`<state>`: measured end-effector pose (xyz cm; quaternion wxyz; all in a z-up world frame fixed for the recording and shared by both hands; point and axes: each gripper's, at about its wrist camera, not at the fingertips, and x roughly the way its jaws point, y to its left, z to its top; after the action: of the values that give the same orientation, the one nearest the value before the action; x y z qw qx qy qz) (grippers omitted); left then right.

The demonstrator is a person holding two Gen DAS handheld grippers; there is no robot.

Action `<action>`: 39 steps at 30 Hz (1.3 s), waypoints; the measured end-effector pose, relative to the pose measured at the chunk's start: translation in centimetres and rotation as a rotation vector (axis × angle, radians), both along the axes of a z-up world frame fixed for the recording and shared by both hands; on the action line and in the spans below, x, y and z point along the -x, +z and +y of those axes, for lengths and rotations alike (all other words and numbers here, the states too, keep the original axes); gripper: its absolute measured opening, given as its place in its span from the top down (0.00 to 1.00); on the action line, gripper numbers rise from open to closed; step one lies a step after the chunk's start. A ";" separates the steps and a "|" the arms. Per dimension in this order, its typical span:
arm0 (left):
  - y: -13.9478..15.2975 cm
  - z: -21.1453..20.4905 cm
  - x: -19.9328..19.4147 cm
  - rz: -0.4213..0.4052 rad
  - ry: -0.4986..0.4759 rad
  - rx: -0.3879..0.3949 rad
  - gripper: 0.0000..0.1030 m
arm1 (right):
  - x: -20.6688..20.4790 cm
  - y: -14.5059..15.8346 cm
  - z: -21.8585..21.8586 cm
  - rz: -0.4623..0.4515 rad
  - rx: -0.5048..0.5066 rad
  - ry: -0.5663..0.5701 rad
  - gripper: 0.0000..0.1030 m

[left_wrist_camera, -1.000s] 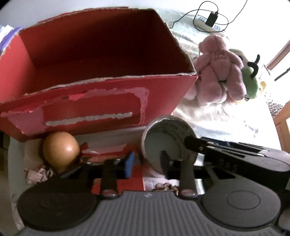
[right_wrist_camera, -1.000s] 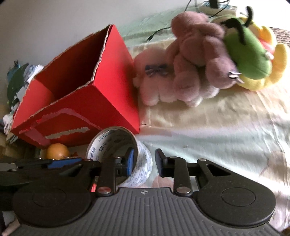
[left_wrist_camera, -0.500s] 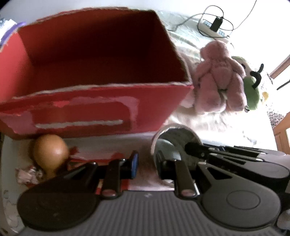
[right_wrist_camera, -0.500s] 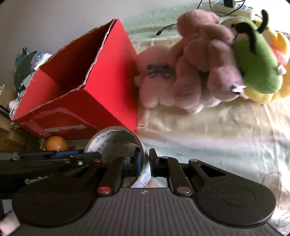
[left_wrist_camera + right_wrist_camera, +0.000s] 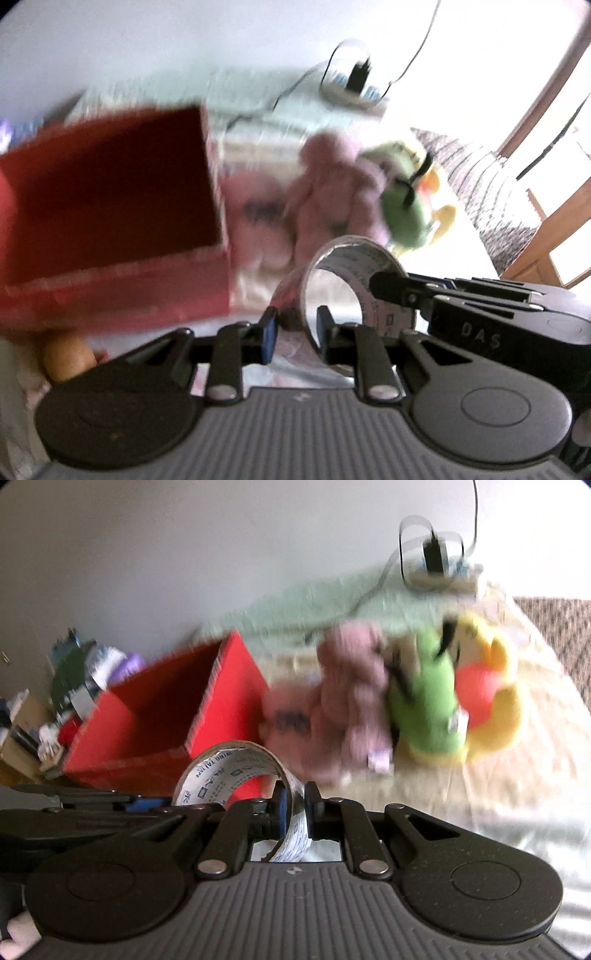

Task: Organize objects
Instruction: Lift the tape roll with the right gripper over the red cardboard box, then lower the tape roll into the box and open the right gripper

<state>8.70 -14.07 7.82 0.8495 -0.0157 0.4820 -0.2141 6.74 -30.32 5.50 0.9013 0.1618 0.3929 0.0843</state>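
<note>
Both grippers clamp one roll of clear tape, held clear of the bed in front of the red box.

From the left: an orange ball [image 5: 68, 356] lies low beside the open red cardboard box [image 5: 110, 206], which stands on the pale sheet [image 5: 480, 794]. The left gripper [image 5: 295, 328] has its jaws pressed on the near wall of the tape roll [image 5: 347, 273], one finger inside the ring, one outside. The right gripper [image 5: 295, 808] pinches the same roll's wall from the other side; its fingers reach in from the right edge of the left wrist view. Behind the roll, just right of the box, sit a pink plush bear [image 5: 351, 701], a green plush [image 5: 424, 701] and a yellow plush [image 5: 491, 701], bunched together. A power strip [image 5: 439, 572] with cables lies far back. Both views are blurred.
</note>
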 end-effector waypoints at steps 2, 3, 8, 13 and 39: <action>2.1 0.2 -0.2 -0.052 -0.006 0.013 0.83 | -0.3 1.8 0.1 -0.062 0.002 -0.002 0.89; 3.0 0.3 -0.4 -0.080 -0.008 0.011 0.83 | -0.6 2.6 0.3 -0.088 0.002 0.001 0.89; 6.9 2.7 -2.2 -0.210 0.015 -0.022 0.83 | -3.4 6.0 3.7 -0.194 -0.006 0.043 0.88; 7.8 7.1 -5.5 -0.219 0.076 -0.049 0.83 | -7.7 7.1 8.0 -0.162 -0.031 0.115 0.87; -5.3 15.9 -16.4 -0.002 -0.015 -0.182 0.49 | -17.5 -3.4 19.8 0.128 0.356 0.142 0.91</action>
<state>25.13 1.85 2.52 0.8462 0.0651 0.4989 -0.1757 24.24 -10.48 2.05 0.8806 -0.0231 0.4686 0.0666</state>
